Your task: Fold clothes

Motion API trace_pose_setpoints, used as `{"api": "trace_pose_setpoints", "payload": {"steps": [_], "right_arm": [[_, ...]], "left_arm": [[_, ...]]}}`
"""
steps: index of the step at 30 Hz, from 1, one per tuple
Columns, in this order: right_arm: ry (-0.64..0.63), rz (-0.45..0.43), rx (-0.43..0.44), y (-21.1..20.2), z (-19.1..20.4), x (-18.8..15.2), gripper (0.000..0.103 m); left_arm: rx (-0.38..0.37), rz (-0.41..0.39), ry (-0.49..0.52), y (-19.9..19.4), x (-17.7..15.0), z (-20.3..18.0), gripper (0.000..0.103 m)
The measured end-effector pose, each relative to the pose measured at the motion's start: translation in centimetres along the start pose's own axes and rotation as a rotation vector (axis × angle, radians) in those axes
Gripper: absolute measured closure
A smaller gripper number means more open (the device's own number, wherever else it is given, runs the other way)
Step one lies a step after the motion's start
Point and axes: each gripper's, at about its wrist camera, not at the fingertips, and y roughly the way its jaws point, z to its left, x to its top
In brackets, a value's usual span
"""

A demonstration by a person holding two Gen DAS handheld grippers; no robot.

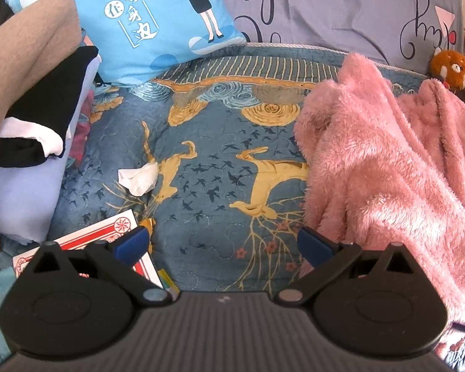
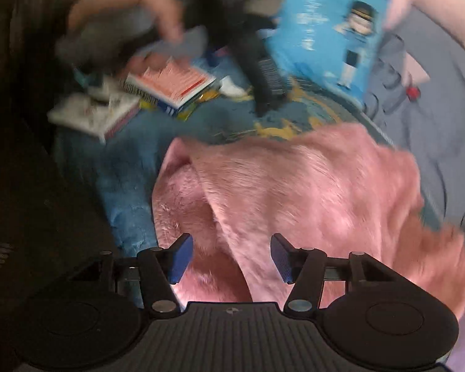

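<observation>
- Setting: a bed (image 1: pixel 207 217) under a blue quilt printed with gold deer; a blue pillow (image 1: pixel 158 21) and a grey-violet duvet (image 1: pixel 341 9) lie along its far side.
- Task's thing: a pink fleece garment (image 1: pixel 387 161) lies in a rumpled heap on the quilt, with deep ridges and no flat panel or straight edge showing. In the right wrist view it fills the foreground; an open, cuff-like mouth shows at its left.
- Other cloth: a stack at the left edge, black and white pieces (image 1: pixel 37 124) over a lilac one (image 1: pixel 24 192). Whether it belongs to the task cannot be told.
- Clutter: a crumpled tissue (image 1: pixel 139 178) and a red-patterned box (image 1: pixel 90 248) lie on the quilt.
- Left gripper (image 1: pixel 223 245): fingers spread wide, nothing between them, over bare quilt just left of the fleece.
- Right gripper (image 2: pixel 231 257): fingers apart and empty, low above the fleece; this view is smeared, so fine detail is unreliable.
- Stage: the heap would fit a garment awaiting spreading, or one dropped between folds; the pictures do not settle which.
- Technique, as a judgement: thick pile hides seams, so locate a true hem or cuff rather than a loose ridge. Pinch one layer only. Hold matching corners with both grippers and pull taut before laying flat. Keep the fleece off the tissue and box.
</observation>
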Motion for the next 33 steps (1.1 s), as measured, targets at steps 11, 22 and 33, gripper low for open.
{"api": "trace_pose_setpoints", "payload": {"steps": [11, 22, 33], "right_arm": [[0.142, 0.014, 0.016, 0.5, -2.4, -0.1, 0.095], [0.215, 0.163, 0.356, 0.3, -1.7, -1.3, 0.085], [-0.038, -0.104, -0.059, -2.2, -9.7, 7.7, 0.04]], "left_arm": [[-0.02, -0.006, -0.022, -0.5, 0.2, 0.9, 0.0], [-0.008, -0.008, -0.086, -0.7, 0.2, 2.6, 0.0], [0.025, 0.094, -0.02, 1.6, -0.7, 1.1, 0.0]]}}
